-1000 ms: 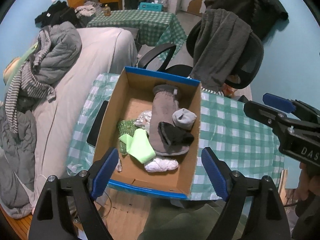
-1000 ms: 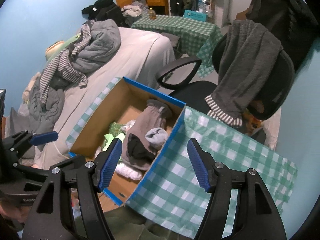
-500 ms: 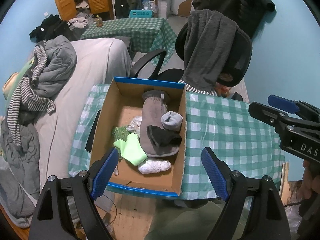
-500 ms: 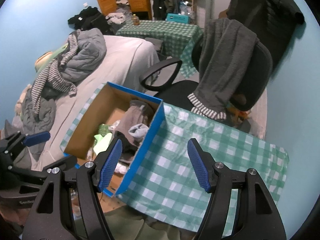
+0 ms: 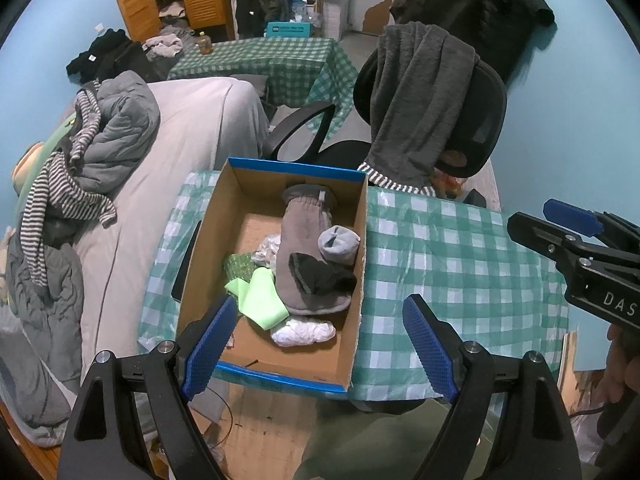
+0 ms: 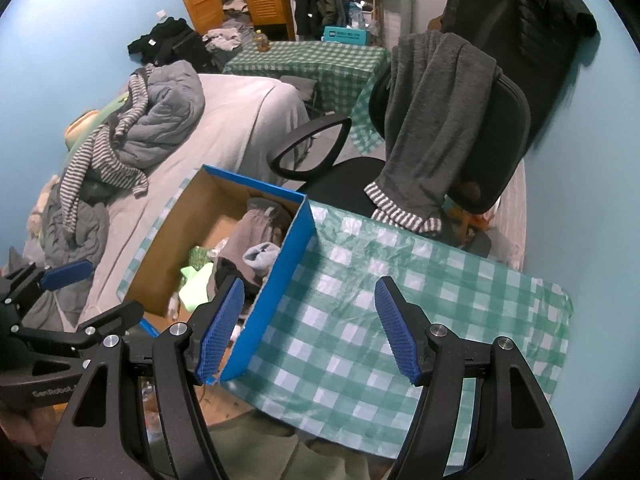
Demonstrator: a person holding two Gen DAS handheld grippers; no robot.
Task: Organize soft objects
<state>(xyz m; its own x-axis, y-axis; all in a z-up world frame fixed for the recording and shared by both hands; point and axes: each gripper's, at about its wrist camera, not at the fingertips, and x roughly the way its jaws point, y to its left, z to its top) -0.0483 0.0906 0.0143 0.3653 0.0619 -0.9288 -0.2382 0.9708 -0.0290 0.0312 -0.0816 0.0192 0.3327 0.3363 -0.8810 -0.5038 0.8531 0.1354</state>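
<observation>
A blue-rimmed cardboard box (image 5: 362,240) stands on the left part of a table with a green checked cloth (image 5: 452,264). In it lie a long grey mitten (image 5: 304,236), a light grey sock (image 5: 340,244), a dark sock (image 5: 320,276), a light green cloth (image 5: 260,300), a white sock (image 5: 304,332) and a green patterned piece (image 5: 238,264). My left gripper (image 5: 318,344) is open and empty, high above the box's near edge. My right gripper (image 6: 310,328) is open and empty, above the cloth beside the box (image 6: 280,280).
A black office chair (image 5: 472,128) draped with a grey towel (image 5: 416,108) stands behind the table. A bed (image 5: 192,128) with a grey jacket and striped clothes lies to the left. A second checked table (image 5: 272,64) is farther back. A dark flat object (image 5: 186,260) lies left of the box.
Both grippers have pulled back and up from the box, so the table and room look smaller. Both stay open and empty. The things in the box have not moved.
</observation>
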